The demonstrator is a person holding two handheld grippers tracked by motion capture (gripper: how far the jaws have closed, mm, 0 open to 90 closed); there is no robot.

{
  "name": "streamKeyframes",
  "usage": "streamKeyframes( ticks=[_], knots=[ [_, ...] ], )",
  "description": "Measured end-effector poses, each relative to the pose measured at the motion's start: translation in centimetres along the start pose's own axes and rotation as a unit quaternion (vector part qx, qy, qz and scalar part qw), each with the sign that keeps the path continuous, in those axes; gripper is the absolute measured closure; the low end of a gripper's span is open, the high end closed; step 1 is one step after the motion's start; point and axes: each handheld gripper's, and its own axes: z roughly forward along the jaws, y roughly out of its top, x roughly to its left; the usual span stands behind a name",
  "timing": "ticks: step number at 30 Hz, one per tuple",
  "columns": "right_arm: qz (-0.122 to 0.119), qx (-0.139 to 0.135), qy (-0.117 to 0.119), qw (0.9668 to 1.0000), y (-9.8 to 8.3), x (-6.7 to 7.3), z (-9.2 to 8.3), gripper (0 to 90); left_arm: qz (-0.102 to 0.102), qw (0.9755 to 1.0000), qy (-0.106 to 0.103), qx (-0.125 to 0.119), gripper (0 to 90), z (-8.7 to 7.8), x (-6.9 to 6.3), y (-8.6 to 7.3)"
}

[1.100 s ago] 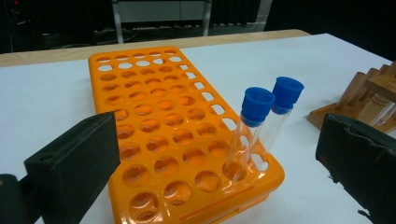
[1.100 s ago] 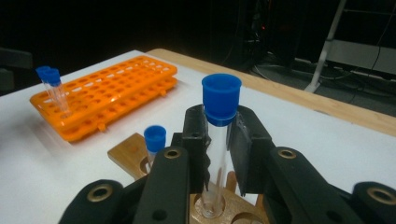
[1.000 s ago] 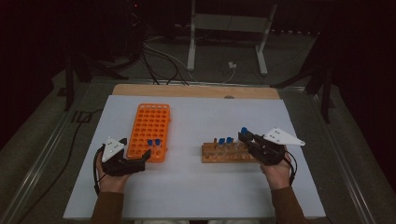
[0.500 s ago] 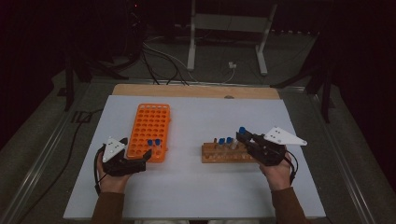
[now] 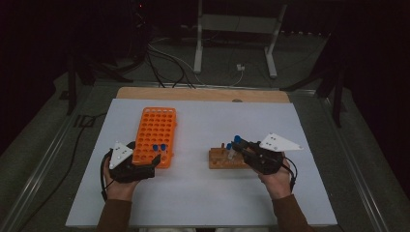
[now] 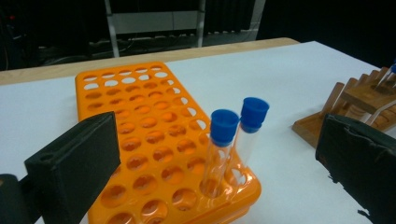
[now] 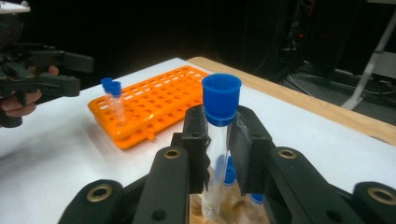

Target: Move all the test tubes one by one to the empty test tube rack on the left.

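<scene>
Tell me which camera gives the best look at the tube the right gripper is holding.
The right gripper view: the blue-capped tube stands upright, close up, clamped between the right gripper pads. In the high view it is a tiny tube over the wooden rack. The left gripper view catches just a glimpse at its right edge.

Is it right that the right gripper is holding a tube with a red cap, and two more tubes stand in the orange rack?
Not quite: the cap is blue, not red. The right gripper view shows the right gripper shut on a clear tube with a blue cap. The rest holds: two blue-capped tubes stand in the orange rack, as the left gripper view shows.
</scene>
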Motion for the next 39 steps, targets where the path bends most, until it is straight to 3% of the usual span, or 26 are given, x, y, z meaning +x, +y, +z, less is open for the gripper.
streamKeyframes(
  ticks=[6,20,28,33,36,39],
  knots=[
    [-0.005,0.004,0.017,0.9998,0.2,1.1,1.4,76.7,0.01,0.9999,0.0,-0.004,1.2,-0.1,-0.6,0.5],
    [-0.008,0.003,0.042,0.9991,1.3,2.9,4.2,76.7,0.009,0.9997,-0.018,-0.012,1.5,0.1,-1.9,1.2],
    [-0.009,0.006,0.058,0.9983,1.7,4.0,5.6,76.7,0.022,0.9984,-0.05,-0.011,2.9,1.0,-3.6,2.0],
    [-0.011,0.007,0.07,0.9975,1.9,4.7,6.2,76.7,0.041,0.9961,-0.078,0.003,3.1,1.9,-5.0,2.3],
    [-0.014,0.007,0.078,0.9968,2.0,5.2,6.6,76.7,0.053,0.9944,-0.091,0.006,7.4,2.2,-5.7,2.4],
    [-0.014,0.009,0.086,0.9961,2.0,5.7,7.1,76.7,0.06,0.9929,-0.103,0.004,19.2,2.3,-6.1,2.4]
  ],
)
